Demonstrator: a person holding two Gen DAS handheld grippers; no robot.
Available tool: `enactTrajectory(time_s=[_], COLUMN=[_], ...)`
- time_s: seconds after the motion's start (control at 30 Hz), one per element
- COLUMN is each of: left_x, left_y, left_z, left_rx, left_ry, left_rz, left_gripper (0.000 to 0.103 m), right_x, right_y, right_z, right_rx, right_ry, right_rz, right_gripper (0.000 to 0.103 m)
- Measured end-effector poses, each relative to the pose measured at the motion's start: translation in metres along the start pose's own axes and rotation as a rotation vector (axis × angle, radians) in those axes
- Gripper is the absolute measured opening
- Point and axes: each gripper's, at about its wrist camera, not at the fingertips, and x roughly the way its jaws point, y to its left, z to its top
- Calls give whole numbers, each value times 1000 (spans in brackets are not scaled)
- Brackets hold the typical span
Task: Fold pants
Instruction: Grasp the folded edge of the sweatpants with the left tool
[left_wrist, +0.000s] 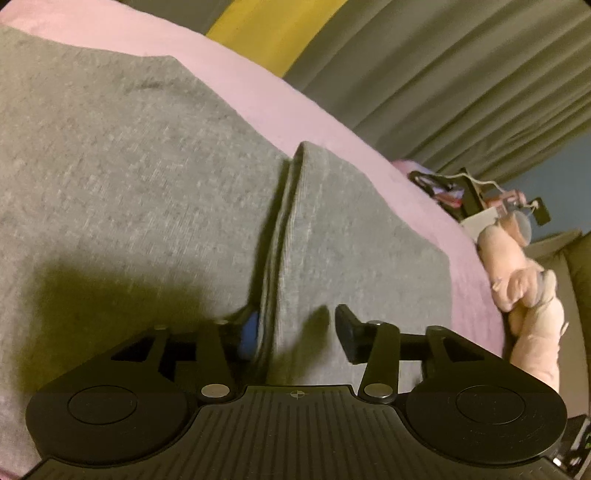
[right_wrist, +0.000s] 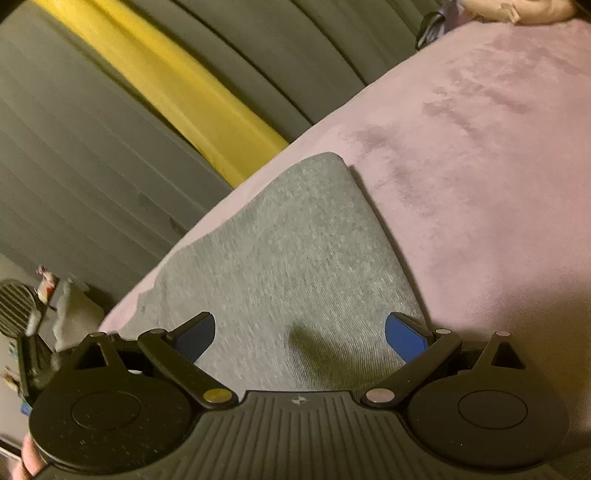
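Across the pink blanket (left_wrist: 280, 110), toward its far edge, your grey pants (left_wrist: 129, 184) lay flat. Their folded edge ran straight away from your left gripper (left_wrist: 295, 334), jaws part-open, seemingly gripping nothing. Your right gripper (right_wrist: 301, 338) hovered wide over a pants corner.
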Motion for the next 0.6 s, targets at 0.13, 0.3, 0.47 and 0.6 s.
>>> enactTrajectory(time_s=[0.13,0.3,0.47,0.6], left_x=[4,6,9,10], left_y=[-5,-22,-35,-38], left_z=[-6,-16,-22,-23], left_rx=[47,158,240,241], left_ry=[-13,-19,-31,-48], left_rz=[33,92,132,155], left_gripper=[49,49,44,33], right_x=[3,7,7,3], right_y=[7,17,23,23], right_z=[-3,-7,-11,-12], right_rx=[-60,-128,-165,-158], right_ry=[14,26,27,10], right_rz=[-41,-92,-122,-122], right_gripper=[99,99,99,99])
